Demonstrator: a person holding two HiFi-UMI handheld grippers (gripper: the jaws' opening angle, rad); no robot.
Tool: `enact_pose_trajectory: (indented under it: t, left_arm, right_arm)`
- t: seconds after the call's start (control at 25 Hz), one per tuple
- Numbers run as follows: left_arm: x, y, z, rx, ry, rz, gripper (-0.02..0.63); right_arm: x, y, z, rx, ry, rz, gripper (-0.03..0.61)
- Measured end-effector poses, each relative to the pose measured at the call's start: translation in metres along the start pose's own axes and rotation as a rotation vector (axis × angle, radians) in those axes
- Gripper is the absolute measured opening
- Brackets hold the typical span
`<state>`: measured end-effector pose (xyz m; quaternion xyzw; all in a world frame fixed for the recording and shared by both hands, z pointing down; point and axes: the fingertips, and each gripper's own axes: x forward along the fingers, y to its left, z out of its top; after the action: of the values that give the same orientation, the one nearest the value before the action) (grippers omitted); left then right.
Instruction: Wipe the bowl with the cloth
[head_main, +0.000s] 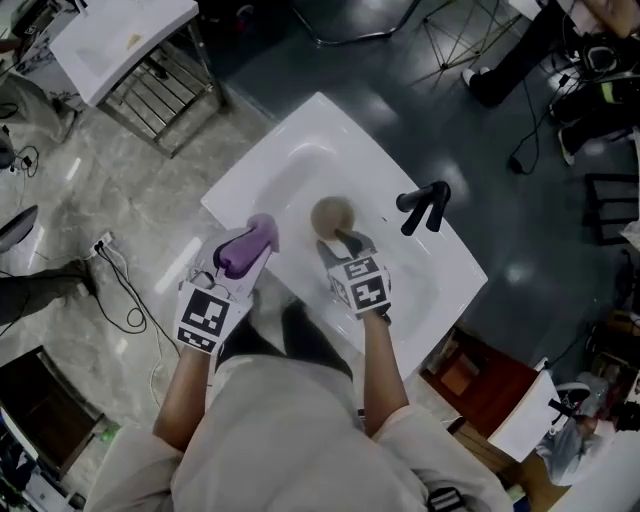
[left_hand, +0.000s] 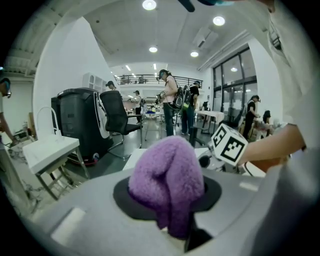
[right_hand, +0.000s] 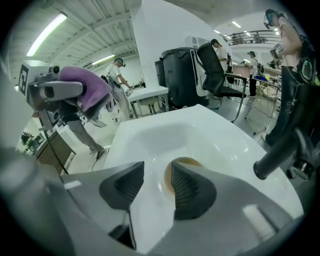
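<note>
- So the left gripper (head_main: 240, 262) is clamped on the purple cloth (left_hand: 167, 180), soft and floppy, at the sink (head_main: 300, 150) edge.
- Jaws of the right gripper (right_hand: 157, 172) are wide apart, empty, above the brown bowl (head_main: 333, 215) in the sink.
- Bowl looks stiff, maybe slippery; I'd pinch its rim.

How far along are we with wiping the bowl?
Done: the cloth is gripped in the left tongs. In hand: the right tongs hang open and empty above the brown bowl in the white sink, not gripping it. Left: probably steady the bowl, bring the cloth to it and wipe; cloth and bowl are apart.
</note>
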<state>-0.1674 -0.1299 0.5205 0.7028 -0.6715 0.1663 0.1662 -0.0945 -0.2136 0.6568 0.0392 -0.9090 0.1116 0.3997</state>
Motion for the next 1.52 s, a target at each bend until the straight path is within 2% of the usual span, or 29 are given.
enact_pose_trajectory:
  t: [0.28,0.52,0.84,1.04,1.36,1.52]
  left_arm:
    - [-0.010,0.003,-0.029,-0.031,0.049,0.078,0.114]
    - [-0.016,0.004,-0.065,-0.064,0.095,0.114,0.114]
    - [-0.021,0.014,-0.095,-0.115,0.116,0.140,0.115]
    - [-0.022,0.022,-0.103,-0.135,0.124,0.153,0.115]
    - [-0.019,0.018,-0.107,-0.159,0.135,0.149,0.115]
    - [-0.017,0.016,-0.105,-0.169,0.130,0.145,0.115]
  right_arm:
    - [0.054,-0.005,-0.030,-0.037,0.105,0.045,0.178]
    - [0.089,-0.016,-0.051,-0.108,0.203,0.019,0.178]
    - [0.123,-0.018,-0.071,-0.227,0.317,-0.012,0.168]
    - [0.137,-0.021,-0.084,-0.273,0.384,-0.033,0.127]
    - [0.152,-0.034,-0.099,-0.372,0.481,-0.074,0.113]
    - [0.153,-0.036,-0.098,-0.379,0.498,-0.079,0.097]
